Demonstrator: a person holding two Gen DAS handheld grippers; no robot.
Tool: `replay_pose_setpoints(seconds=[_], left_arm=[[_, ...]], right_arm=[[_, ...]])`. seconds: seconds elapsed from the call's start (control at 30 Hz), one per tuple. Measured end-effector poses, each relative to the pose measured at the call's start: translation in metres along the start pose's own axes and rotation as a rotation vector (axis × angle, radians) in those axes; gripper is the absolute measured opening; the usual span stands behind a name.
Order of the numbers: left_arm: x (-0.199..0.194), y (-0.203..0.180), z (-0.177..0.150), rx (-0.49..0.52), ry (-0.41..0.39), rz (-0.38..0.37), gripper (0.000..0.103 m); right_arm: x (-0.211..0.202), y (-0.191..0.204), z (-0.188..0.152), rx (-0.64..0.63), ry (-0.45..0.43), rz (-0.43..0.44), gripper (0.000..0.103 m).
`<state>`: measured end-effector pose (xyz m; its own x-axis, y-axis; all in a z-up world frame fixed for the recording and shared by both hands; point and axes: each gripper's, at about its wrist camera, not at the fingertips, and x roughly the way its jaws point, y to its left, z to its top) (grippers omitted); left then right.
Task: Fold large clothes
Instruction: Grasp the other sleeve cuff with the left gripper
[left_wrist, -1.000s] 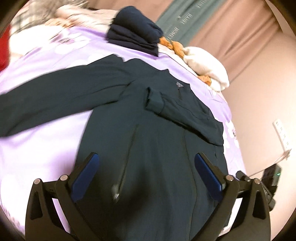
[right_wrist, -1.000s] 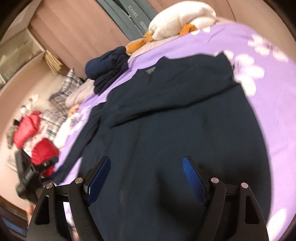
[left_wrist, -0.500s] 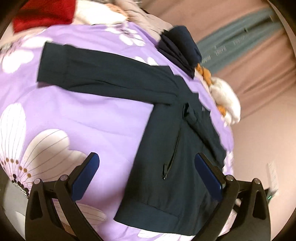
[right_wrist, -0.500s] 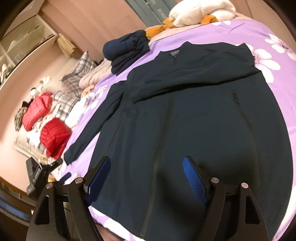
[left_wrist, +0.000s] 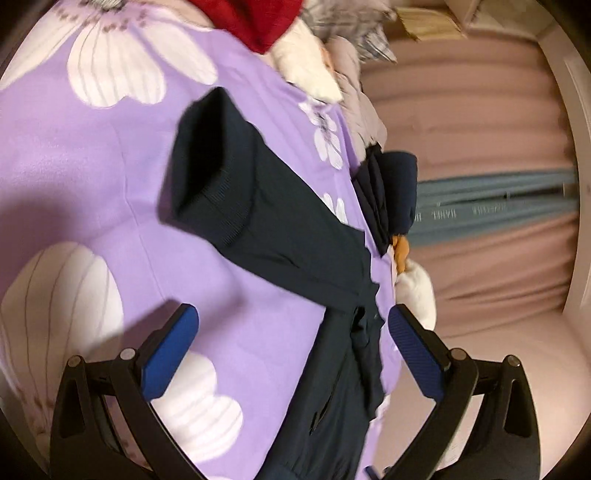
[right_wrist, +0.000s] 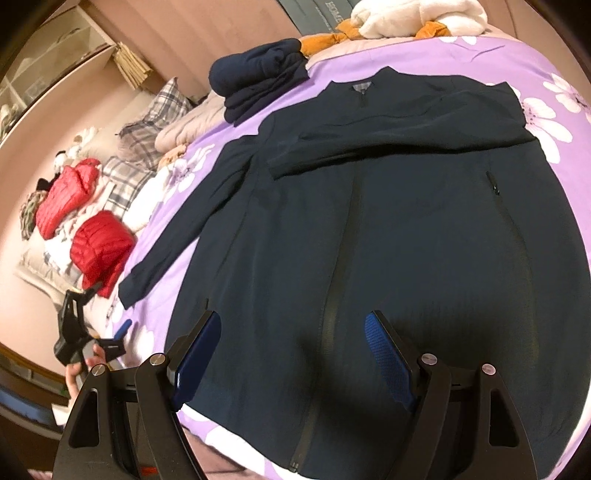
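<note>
A dark navy zip jacket (right_wrist: 388, 221) lies flat, front up, on the purple flowered bedspread (right_wrist: 554, 99). One sleeve is folded across its chest (right_wrist: 388, 147). The other sleeve stretches out to the left and ends in a ribbed cuff (left_wrist: 214, 166), which shows again in the right wrist view (right_wrist: 129, 291). My left gripper (left_wrist: 293, 332) is open and empty, low over the bedspread, a short way from that cuff. My right gripper (right_wrist: 291, 332) is open above the jacket's hem near the zip, holding nothing. In the right wrist view a hand holds the left gripper (right_wrist: 109, 310) by the cuff.
A folded navy pile (right_wrist: 258, 85) and white and orange bedding (right_wrist: 417, 18) lie at the head of the bed. Red puffer jackets (right_wrist: 99, 247) and plaid pillows (right_wrist: 147, 122) are heaped at the left. Pink curtains (left_wrist: 480, 147) hang behind.
My left gripper has swung from over the jacket's body out along the stretched sleeve to its cuff, rolling as it went. My right gripper has drawn back, so more of the jacket shows.
</note>
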<state>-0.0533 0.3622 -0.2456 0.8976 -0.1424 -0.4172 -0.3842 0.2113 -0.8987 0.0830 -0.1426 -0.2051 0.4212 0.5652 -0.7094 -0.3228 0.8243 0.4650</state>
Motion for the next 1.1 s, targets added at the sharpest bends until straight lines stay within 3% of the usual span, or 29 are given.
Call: replay_pose_setpoints(seconds=[0.27,0.53,0.77,0.83,0.93,1.0,1.07,1.1], left_arm=[[0.017,0.006,0.032,-0.062,-0.031,-0.024,0.103],[0.031,0.003,0.05,-0.083,-0.126,0.054,0.103],[0.052,-0.012,0.059,0.035,-0.124,0.185,0.1],[0.055,-0.011,0.058,0.053,-0.133,0.218,0.093],[0.055,-0.006,0.058,0.065,-0.143,0.265,0.07],[0.055,0.0,0.061,0.06,-0.14,0.289,0.047],[0.055,0.007,0.065,0.052,-0.126,0.315,0.031],[0.054,0.008,0.066,0.045,-0.123,0.316,0.028]], right_arm=[[0.011,0.005,0.004,-0.004,0.019,-0.004,0.08],[0.024,0.008,0.007,-0.003,0.049,-0.003,0.08],[0.036,0.016,0.01,-0.01,0.085,0.014,0.08],[0.038,0.017,0.01,-0.018,0.095,0.016,0.08],[0.041,0.019,0.009,-0.027,0.106,0.013,0.08],[0.042,0.018,0.009,-0.031,0.113,0.009,0.08],[0.041,0.018,0.008,-0.03,0.115,0.006,0.08],[0.041,0.018,0.008,-0.027,0.113,0.006,0.08]])
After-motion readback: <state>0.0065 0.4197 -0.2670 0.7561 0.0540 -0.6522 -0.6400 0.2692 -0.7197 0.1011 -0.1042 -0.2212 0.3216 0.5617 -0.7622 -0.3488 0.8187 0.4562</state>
